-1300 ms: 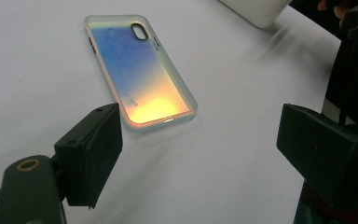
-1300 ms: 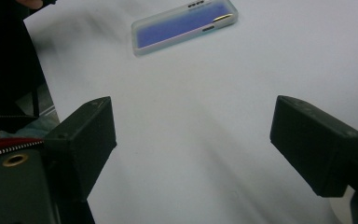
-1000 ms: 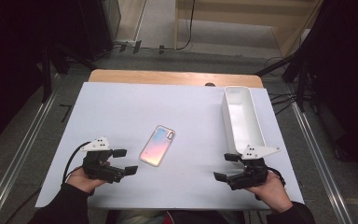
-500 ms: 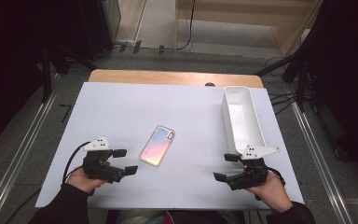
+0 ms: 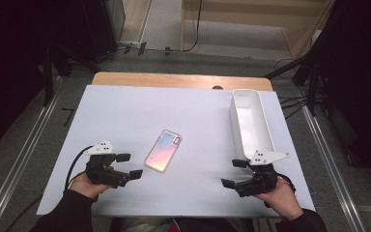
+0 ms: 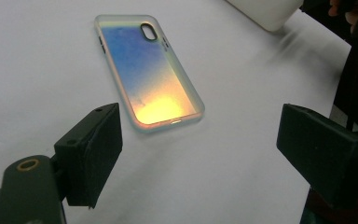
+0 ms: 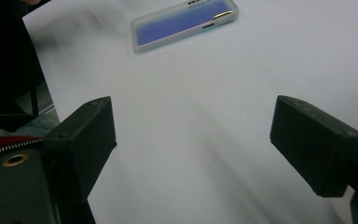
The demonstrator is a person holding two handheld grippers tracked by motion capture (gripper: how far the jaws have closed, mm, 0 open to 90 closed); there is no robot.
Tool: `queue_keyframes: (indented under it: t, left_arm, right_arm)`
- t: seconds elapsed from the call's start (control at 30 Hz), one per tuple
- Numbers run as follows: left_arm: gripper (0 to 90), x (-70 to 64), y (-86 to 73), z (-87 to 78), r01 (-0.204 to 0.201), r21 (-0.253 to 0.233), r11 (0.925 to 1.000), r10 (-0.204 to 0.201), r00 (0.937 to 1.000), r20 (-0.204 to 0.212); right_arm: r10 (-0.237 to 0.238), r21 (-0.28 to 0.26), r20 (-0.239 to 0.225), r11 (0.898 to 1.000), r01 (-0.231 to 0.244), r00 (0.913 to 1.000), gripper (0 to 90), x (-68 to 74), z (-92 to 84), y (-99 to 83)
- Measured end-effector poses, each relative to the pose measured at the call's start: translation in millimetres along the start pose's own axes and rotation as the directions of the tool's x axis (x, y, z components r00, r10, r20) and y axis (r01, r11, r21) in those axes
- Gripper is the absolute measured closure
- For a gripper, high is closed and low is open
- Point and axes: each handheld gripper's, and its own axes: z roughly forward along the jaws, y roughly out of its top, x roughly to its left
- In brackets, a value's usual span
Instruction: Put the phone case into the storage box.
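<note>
No movement is seen since the earlier frames — the iridescent phone case [image 5: 163, 150] is left flat mid-table, between the left gripper [image 5: 129, 165] and right gripper [image 5: 235, 173], both spread wide and empty.

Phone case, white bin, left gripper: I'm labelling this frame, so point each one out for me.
phone case [image 5: 163, 151]: high view, middle of its iridescent back.
white bin [image 5: 262, 126]: high view, its right inner wall.
left gripper [image 5: 129, 166]: high view, midway between its open fingertips.
</note>
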Motion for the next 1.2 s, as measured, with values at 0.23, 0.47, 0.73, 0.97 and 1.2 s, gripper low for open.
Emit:
queue_keyframes:
  t: [0.23, 0.47, 0.73, 0.97, 1.2]
  left_arm:
    - [13.8, 1.2, 4.1, 3.5, 0.015, -0.001, 0.9999, -0.015, 0.9995, -0.027]
    - [13.8, 1.9, 8.3, 9.3, 0.028, 0.000, 0.9996, -0.028, 0.9969, -0.074]
    - [13.3, 1.1, 13.1, 16.5, 0.056, -0.010, 0.9984, -0.057, 0.9919, -0.114]
    - [11.2, 0.6, 19.5, 20.8, 0.055, -0.028, 0.9981, -0.058, 0.9885, -0.140]
    - [0.0, -1.1, 23.7, 27.2, 0.046, -0.024, 0.9987, -0.048, 0.9927, -0.110]
  right_arm:
    - [-0.002, 0.000, 0.002, 1.000, 0.002, 1.0000, 13.0, -0.3, 0.2, 0.0]
    - [-0.001, 0.002, 0.002, 1.000, 0.001, 1.0000, 13.0, -0.3, 0.5, 0.0]
    - [0.000, 0.002, 0.002, 1.000, 0.000, 1.0000, 13.0, -0.5, 0.5, 0.1]
    - [0.001, 0.003, 0.002, 1.000, -0.001, 1.0000, 13.0, -0.7, 0.5, 0.0]
    - [0.001, 0.003, 0.002, 1.000, -0.001, 1.0000, 13.0, -0.6, 0.6, 0.1]
